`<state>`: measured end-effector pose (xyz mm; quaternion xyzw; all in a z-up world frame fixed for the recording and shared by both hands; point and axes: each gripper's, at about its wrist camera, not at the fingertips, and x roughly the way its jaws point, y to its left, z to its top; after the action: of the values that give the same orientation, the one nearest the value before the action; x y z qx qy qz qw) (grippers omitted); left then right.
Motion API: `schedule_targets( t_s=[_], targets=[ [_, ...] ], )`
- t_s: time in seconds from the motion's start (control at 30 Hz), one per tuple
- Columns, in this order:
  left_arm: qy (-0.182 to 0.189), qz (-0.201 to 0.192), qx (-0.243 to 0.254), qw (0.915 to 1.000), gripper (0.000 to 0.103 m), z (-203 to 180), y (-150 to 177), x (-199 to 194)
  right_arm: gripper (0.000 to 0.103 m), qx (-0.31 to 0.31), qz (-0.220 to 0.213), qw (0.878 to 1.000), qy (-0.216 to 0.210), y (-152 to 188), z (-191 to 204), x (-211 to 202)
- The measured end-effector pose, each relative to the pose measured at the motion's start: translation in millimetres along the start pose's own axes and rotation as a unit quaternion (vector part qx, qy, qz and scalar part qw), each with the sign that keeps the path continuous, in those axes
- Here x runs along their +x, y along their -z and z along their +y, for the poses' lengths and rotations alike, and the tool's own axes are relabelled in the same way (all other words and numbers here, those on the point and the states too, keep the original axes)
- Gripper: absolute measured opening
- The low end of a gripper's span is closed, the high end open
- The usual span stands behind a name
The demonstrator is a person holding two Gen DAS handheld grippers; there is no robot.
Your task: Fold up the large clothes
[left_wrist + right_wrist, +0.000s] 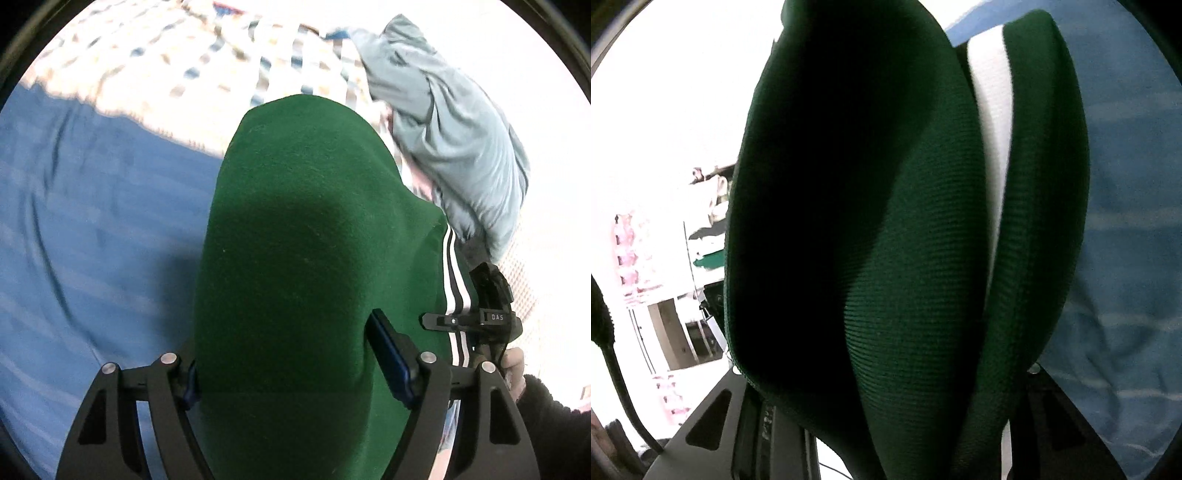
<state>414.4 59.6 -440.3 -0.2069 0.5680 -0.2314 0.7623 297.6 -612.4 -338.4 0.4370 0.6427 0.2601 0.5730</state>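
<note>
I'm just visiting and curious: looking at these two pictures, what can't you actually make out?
- Right gripper fingertips: right wrist view, covered by the green garment.
- Green garment's overall shape: both views, it fills the frame and runs off the bottom edge.
- Room at left: right wrist view, washed out by glare.
- Checked cloth: left wrist view, blurred and overexposed.
- Grey-blue garment: its far end is lost in glare.

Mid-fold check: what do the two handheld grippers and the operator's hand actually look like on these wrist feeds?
The left gripper has matte black triangular cut-out arms with silver rivets and blue finger pads. The right gripper is black with a slotted bar and small white "DAS" lettering; its own view shows grey-black cut-out arms. A bare hand in a fuzzy black sleeve grips it.
</note>
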Motion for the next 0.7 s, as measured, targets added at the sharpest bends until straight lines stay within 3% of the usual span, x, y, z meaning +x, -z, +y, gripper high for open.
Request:
schedule_targets(
  t_s=[0.1,0.17,0.27,0.4,0.47,0.6,0.7],
  targets=[
    [-0.001,-0.005,0.013,0.9999,0.074,18,-59,-4,0.037,-0.013,-0.016,1.0,-0.006,-41,41,22],
    [-0.004,-0.007,0.023,0.9997,0.074,31,-100,1,0.037,-0.023,-0.027,0.999,-0.01,-92,69,40],
    [-0.014,-0.015,0.034,0.9992,0.074,49,-158,16,0.037,-0.033,-0.036,0.999,-0.012,-152,91,59],
    [-0.024,-0.025,0.025,0.9991,0.074,77,-207,50,0.037,-0.039,-0.035,0.999,-0.012,-240,99,79],
    [-0.029,-0.023,0.014,0.9992,0.074,95,-224,73,0.037,-0.042,-0.029,0.999,-0.006,-283,94,87],
    [-0.071,-0.012,0.013,0.9973,0.074,122,-238,114,0.037,-0.029,-0.02,0.999,0.033,-329,74,113],
    [-0.082,-0.027,0.026,0.996,0.088,133,-228,128,0.038,-0.022,-0.012,0.999,0.045,-339,56,121]
  ],
)
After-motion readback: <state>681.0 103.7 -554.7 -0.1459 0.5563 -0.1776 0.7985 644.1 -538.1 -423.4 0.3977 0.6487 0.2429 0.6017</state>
